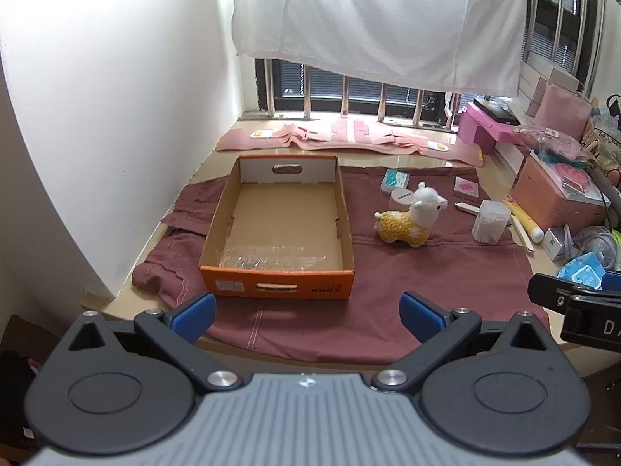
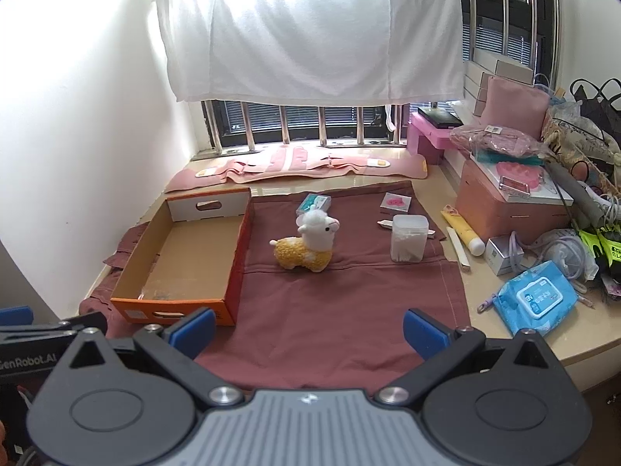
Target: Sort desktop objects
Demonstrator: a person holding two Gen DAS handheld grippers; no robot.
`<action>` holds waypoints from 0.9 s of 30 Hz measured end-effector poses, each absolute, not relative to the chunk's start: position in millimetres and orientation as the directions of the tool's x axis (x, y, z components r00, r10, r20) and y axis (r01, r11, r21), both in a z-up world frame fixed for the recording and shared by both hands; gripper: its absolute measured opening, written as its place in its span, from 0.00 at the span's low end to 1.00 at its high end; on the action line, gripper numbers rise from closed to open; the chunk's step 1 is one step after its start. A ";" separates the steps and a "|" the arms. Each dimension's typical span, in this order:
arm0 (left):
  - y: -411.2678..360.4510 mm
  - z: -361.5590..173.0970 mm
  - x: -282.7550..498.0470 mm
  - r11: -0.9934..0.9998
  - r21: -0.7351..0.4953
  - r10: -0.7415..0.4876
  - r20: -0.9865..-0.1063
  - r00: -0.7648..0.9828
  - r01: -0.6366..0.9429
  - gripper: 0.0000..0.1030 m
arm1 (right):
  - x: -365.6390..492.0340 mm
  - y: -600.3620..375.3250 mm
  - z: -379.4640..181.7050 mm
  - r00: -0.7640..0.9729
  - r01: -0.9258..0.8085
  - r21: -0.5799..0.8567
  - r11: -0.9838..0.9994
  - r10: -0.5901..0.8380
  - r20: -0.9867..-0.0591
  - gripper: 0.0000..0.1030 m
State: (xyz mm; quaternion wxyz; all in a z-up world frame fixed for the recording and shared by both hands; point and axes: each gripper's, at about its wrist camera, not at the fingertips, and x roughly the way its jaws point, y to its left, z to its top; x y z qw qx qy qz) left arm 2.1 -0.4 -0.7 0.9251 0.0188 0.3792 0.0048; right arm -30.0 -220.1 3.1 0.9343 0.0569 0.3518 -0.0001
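An empty orange cardboard box (image 1: 277,287) (image 2: 172,312) sits on the left of a maroon cloth (image 1: 427,283) (image 2: 341,310). To its right stands a yellow and white alpaca plush (image 1: 411,219) (image 2: 308,246). Behind and beside it lie a teal packet (image 1: 395,180) (image 2: 313,204), a pink square card (image 1: 467,187) (image 2: 396,202), a round white tin (image 1: 400,197) and a clear tub of cotton swabs (image 1: 490,221) (image 2: 408,237). My left gripper (image 1: 308,316) hangs open over the cloth's near edge, in front of the box. My right gripper (image 2: 308,332) is open too, nothing between its fingers.
Clutter fills the right side: a pink box (image 2: 504,209), a blue wipes pack (image 2: 537,297), a yellow tube (image 2: 464,233), cables and bags. A pink mat (image 2: 310,165) lies under the barred window. A white wall (image 1: 97,136) bounds the left.
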 end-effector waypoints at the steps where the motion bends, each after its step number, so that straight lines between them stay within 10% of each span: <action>1: -0.8 -1.3 3.8 0.999 0.039 0.023 -0.705 0.709 0.006 1.00 | -29.7 -219.8 3.3 0.751 0.039 0.104 0.994 0.039 -0.659 1.00; 27: 5.9 -7.5 5.4 1.000 -0.018 -0.002 -0.716 0.698 -0.015 1.00 | -23.9 -219.2 -3.0 0.737 0.013 0.103 0.995 0.060 -0.673 1.00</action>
